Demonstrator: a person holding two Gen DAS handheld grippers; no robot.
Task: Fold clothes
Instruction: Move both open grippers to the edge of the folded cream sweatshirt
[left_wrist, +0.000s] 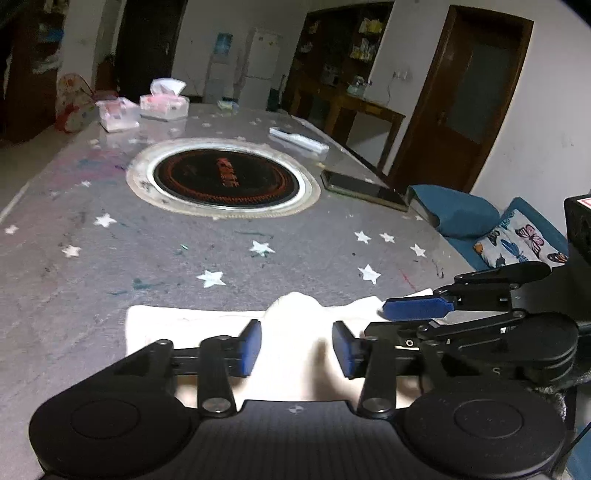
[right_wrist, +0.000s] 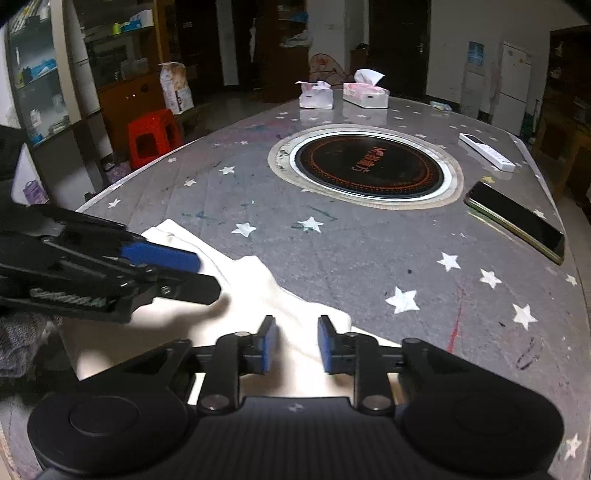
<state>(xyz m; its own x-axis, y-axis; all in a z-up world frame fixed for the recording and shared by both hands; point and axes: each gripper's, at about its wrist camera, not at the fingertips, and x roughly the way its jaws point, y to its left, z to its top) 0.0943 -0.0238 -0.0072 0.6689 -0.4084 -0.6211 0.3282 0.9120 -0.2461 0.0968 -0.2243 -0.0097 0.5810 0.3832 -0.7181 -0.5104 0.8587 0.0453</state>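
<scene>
Both tongs, left tongs (left_wrist: 297, 345) and right tongs (right_wrist: 295, 341), parted over white garment (right_wrist: 258, 280) on starred bench (right_wrist: 369, 243); cloth between pads, not pinched.

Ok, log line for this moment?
left tool: open over cloth | right tool: open over cloth | cloth: bunched on table

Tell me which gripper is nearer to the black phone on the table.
Right. The right gripper sits over the white cloth's phone-side end; the left gripper is farther across the cloth from the phone.
</scene>
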